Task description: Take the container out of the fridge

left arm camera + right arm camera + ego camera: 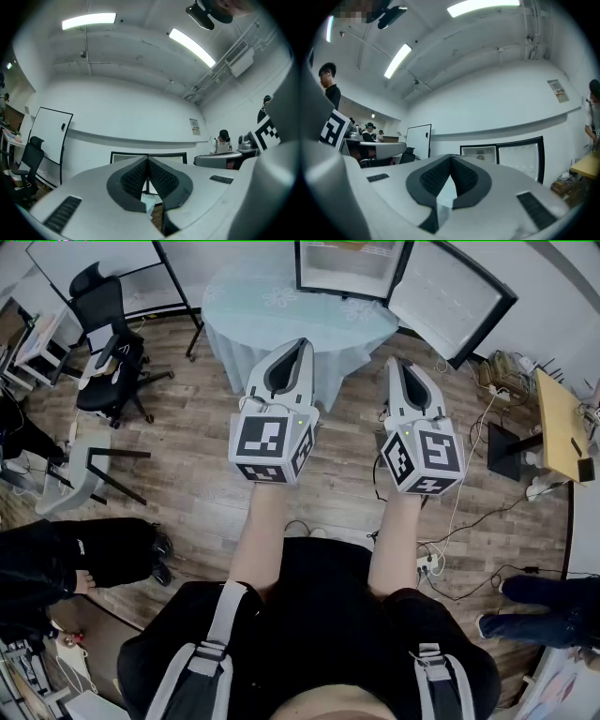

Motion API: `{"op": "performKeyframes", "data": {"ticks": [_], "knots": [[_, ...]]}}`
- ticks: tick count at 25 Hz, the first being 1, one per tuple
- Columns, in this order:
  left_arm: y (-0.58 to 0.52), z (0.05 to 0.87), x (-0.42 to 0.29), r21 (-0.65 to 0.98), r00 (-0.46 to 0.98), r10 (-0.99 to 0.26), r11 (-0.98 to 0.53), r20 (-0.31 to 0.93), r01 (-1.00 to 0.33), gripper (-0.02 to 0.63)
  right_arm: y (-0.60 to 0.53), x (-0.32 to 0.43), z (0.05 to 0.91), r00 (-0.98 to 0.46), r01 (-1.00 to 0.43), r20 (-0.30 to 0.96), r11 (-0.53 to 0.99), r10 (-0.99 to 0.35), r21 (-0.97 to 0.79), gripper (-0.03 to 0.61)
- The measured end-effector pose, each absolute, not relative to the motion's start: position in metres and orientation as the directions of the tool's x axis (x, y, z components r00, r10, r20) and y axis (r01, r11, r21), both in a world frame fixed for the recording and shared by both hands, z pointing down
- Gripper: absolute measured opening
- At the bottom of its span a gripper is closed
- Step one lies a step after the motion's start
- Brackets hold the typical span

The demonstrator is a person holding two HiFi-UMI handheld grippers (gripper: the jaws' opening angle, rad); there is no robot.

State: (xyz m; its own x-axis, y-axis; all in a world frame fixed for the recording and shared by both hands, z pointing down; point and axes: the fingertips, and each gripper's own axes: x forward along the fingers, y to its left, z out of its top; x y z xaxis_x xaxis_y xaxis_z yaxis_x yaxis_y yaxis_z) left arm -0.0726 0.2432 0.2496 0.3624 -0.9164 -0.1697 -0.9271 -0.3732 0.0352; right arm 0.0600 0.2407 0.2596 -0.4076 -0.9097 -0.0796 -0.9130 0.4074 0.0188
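A small black fridge (349,268) stands on a round table with a pale blue cloth (281,320), its door (452,298) swung open to the right. A small yellowish container (480,157) shows on the fridge's shelf in the right gripper view; the head view only shows an orange edge at the frame's top. My left gripper (303,341) and right gripper (392,360) are held side by side above the wooden floor, short of the table, both pointing at the fridge. Both are shut with nothing between the jaws, as seen at the left gripper (147,159) and the right gripper (451,156).
A black office chair (108,343) and a grey stool (80,465) stand at the left, near a seated person's legs (84,554). At the right are a wooden desk (561,423), floor cables (450,540) and another person's shoes (534,606). A whiteboard stand (178,287) is behind the table.
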Motion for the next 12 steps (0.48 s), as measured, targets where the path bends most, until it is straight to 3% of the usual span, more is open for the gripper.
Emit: {"op": "performKeyframes", "data": {"ticks": [12], "knots": [[0.237, 0.249, -0.059, 0.018, 0.378, -0.911, -0.386, -0.166, -0.922, -0.009, 0.235, 0.065, 0.262, -0.421, -0.907, -0.092, 0.421, -0.902, 0.021, 0.005]]}}
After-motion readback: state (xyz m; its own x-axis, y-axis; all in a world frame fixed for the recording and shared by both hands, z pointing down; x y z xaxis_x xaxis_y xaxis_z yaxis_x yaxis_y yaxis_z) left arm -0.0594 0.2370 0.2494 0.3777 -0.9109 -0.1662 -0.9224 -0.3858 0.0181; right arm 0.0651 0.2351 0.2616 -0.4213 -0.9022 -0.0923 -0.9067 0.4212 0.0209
